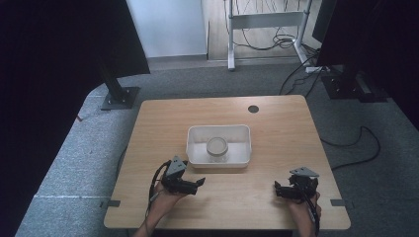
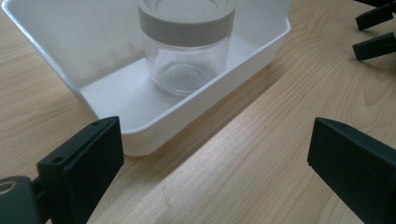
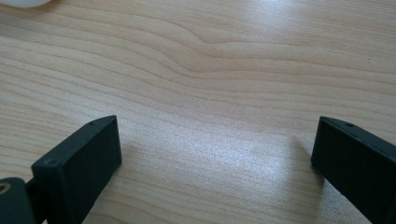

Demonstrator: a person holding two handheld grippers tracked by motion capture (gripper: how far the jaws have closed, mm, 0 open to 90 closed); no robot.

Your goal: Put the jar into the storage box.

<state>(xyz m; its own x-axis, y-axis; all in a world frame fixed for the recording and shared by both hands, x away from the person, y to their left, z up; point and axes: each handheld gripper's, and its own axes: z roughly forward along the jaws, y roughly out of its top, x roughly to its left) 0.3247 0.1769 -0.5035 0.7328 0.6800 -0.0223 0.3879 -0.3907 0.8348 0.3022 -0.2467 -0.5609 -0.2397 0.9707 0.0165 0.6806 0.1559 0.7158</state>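
From the high view, a white tray (image 1: 196, 148) sits near the middle of the wooden counter (image 1: 276, 128). Inside the tray, close to its centre, stands a clear glass jar (image 1: 217, 148) with a grey lid (image 1: 217, 145) on it. The left gripper (image 1: 200, 181) rests on the counter just beside the tray's near left corner, held in the person's hand, its jaws pointing toward the right. The right gripper (image 1: 276, 189) lies well apart from the tray, off its near right corner, jaws pointing left.

In the left gripper view, the two black jaws stand wide apart with nothing between them. The tray's (image 2: 140, 135) corner lies just ahead, nearer the left jaw, and the jar (image 2: 187, 65) stands upright on the tray's floor, lid (image 2: 187, 16) closed. The right gripper's jaws show beyond the tray, at the top right.

In the right gripper view, the jaws are spread wide over bare counter (image 3: 210, 93), gripping nothing. A sliver of the tray (image 3: 23, 2) shows at the top left edge.
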